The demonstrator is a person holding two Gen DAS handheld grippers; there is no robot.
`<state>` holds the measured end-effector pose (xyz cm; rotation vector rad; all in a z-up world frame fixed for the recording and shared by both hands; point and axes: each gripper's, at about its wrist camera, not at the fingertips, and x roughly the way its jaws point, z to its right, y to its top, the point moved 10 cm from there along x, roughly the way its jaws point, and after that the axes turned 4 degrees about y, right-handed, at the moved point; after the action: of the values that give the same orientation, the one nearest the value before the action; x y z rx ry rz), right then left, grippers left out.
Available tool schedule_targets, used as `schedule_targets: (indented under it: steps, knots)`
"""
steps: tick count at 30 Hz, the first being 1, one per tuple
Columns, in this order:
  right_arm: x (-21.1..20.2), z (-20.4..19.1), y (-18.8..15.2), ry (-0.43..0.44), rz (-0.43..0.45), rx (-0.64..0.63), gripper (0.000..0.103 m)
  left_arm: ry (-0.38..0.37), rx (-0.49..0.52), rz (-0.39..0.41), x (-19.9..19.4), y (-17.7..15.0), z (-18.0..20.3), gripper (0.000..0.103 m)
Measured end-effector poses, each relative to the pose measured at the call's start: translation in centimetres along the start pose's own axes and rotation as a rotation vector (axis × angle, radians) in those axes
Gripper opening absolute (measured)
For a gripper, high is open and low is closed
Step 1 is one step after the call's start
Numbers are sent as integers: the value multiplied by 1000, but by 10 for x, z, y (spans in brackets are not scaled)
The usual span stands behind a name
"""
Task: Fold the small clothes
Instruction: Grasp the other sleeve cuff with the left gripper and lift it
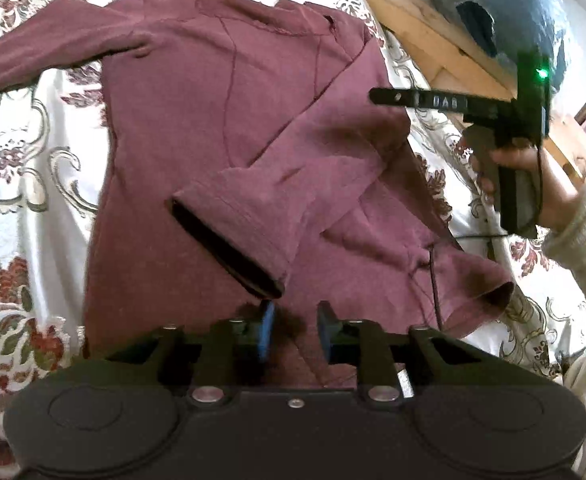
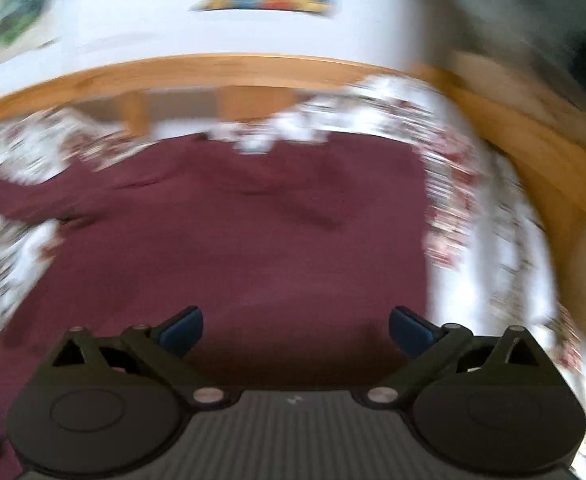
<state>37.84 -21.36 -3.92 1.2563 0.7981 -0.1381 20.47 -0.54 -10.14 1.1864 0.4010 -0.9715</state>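
Observation:
A maroon long-sleeved shirt (image 1: 197, 128) lies spread on a floral bedspread (image 1: 25, 184). Its right sleeve is folded across the body, with the cuff (image 1: 229, 240) lying just ahead of my left gripper (image 1: 296, 330). The other sleeve stretches away to the upper left. The left gripper hovers over the shirt's lower part, its jaws a little apart and nothing between them. In the blurred right wrist view, my right gripper (image 2: 296, 332) stands wide open and empty above the shirt (image 2: 233, 240). A person's hand (image 1: 533, 184) holds that gripper at the shirt's right side.
A wooden bed frame (image 1: 433, 40) runs along the far and right sides. A blue plastic-wrapped bundle (image 1: 505, 8) sits beyond it at the upper right. A thin black cable (image 1: 433, 280) trails over the shirt's right edge. Pictures hang on the white wall (image 2: 253, 32).

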Motion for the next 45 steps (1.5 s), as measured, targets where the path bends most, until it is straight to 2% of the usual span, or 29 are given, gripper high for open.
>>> schedule_targets:
  steps: [3,7,9,10,12,14,16,19,22,25,28,32,34,35,36,37,38,39,42,45]
  knots:
    - [6,-44,-4,56,-42,-113,102,26,-15,31,-9,3,-4,47]
    - [19,-79,-27,45,-131,-280,102,57,-62,71,-24,10,-15,59]
    - [18,-88,-46,26,-157,-356,102,103,-76,103,-35,17,-26,71]
    - [15,-93,-53,14,-160,-382,102,126,-82,121,-40,21,-32,73]
    - [8,-95,-65,-13,-139,-419,102,185,-106,159,-53,29,-51,81]
    - [0,-98,-68,-27,-110,-422,102,267,-152,196,-67,37,-76,83]
    - [-10,-98,-65,-35,-70,-399,102,363,-212,245,-84,47,-105,85]
    - [-29,-92,-57,-48,-4,-326,103,536,-336,340,-117,60,-157,95]
    - [-49,-87,-51,-30,50,-233,103,659,-399,402,-147,71,-197,97]
    - [-70,-75,-45,-14,105,-97,103,747,-426,443,-171,85,-232,100]
    - [-81,-61,-45,19,142,62,103,784,-524,474,-190,93,-264,99]
    - [-84,-49,-50,55,168,134,103,886,-711,536,-210,95,-298,85]
    - [-80,-46,-53,47,170,131,103,938,-730,577,-219,103,-304,79]
    - [-79,-45,-54,41,168,138,103,972,-719,594,-223,105,-305,69]
    - [-78,-43,-56,42,169,148,103,1004,-705,601,-226,109,-306,49]
    - [-77,-42,-57,49,170,161,103,1032,-694,594,-228,113,-307,38]
    - [-77,-42,-58,57,170,171,103,1063,-688,577,-230,115,-308,17]
    - [-76,-42,-59,60,167,177,103,1087,-684,568,-232,115,-309,5]
    - [-77,-44,-64,61,169,174,103,1082,-677,606,-242,119,-304,4]
    - [-79,-42,-64,62,179,176,103,1066,-613,652,-251,131,-285,3]
